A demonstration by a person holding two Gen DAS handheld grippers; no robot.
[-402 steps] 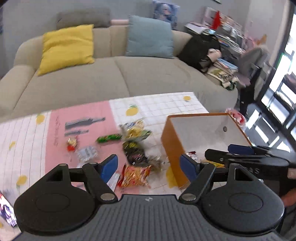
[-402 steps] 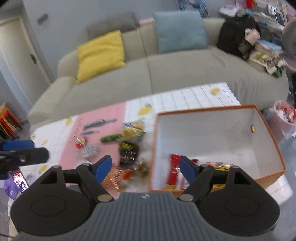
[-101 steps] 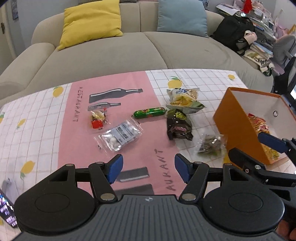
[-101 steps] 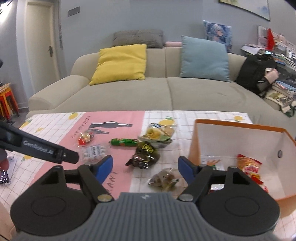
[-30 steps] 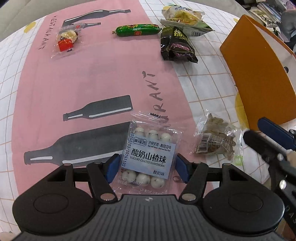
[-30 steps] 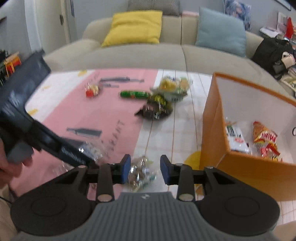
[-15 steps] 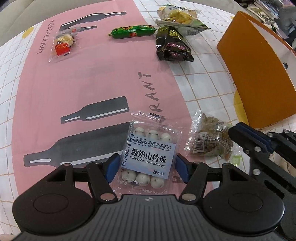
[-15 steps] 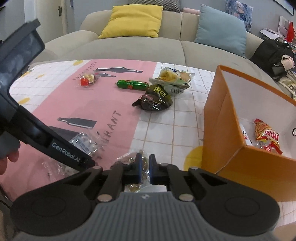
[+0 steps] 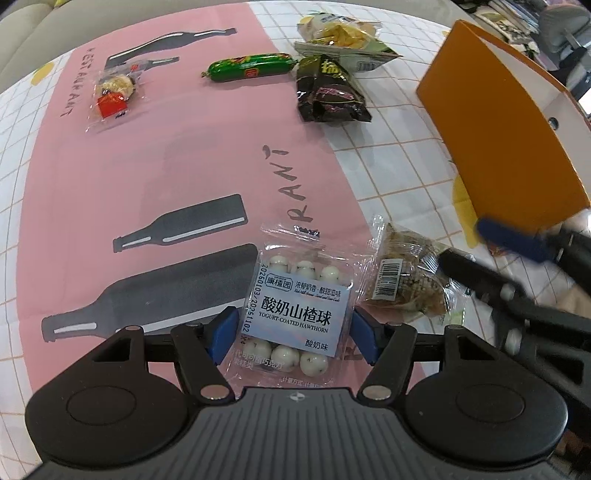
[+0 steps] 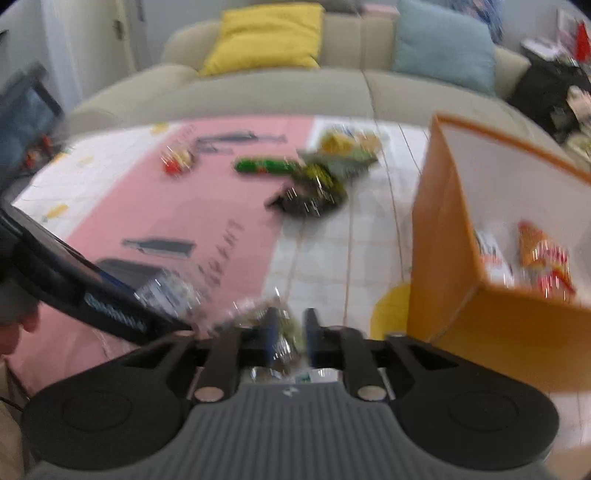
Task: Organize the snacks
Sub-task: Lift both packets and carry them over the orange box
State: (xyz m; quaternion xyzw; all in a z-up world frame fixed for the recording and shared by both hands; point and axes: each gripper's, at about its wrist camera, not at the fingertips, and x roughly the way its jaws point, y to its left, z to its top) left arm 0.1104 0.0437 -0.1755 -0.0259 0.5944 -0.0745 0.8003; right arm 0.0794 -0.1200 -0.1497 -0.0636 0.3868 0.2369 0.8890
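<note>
My left gripper [image 9: 295, 338] is shut on a clear pack of yogurt-coated hawthorn balls [image 9: 301, 310] and holds it just above the tablecloth. My right gripper [image 10: 290, 332] is shut on a clear packet of brown snack [image 10: 284, 343], which also shows in the left wrist view [image 9: 406, 284] just right of the hawthorn pack. The orange box [image 10: 443, 236] stands to the right, with a red snack bag [image 10: 543, 258] and other packets inside. It shows in the left wrist view [image 9: 498, 147] too.
On the cloth farther away lie a green sausage [image 9: 251, 68], a black packet [image 9: 328, 94], a yellow chip bag [image 9: 340, 33] and a small candy pack [image 9: 112, 94]. A sofa with a yellow cushion [image 10: 262, 37] stands behind the table.
My right gripper has closed on the brown snack packet and lifted it toward the box; the right view is blurred with motion. My left gripper keeps holding the hawthorn pack.
</note>
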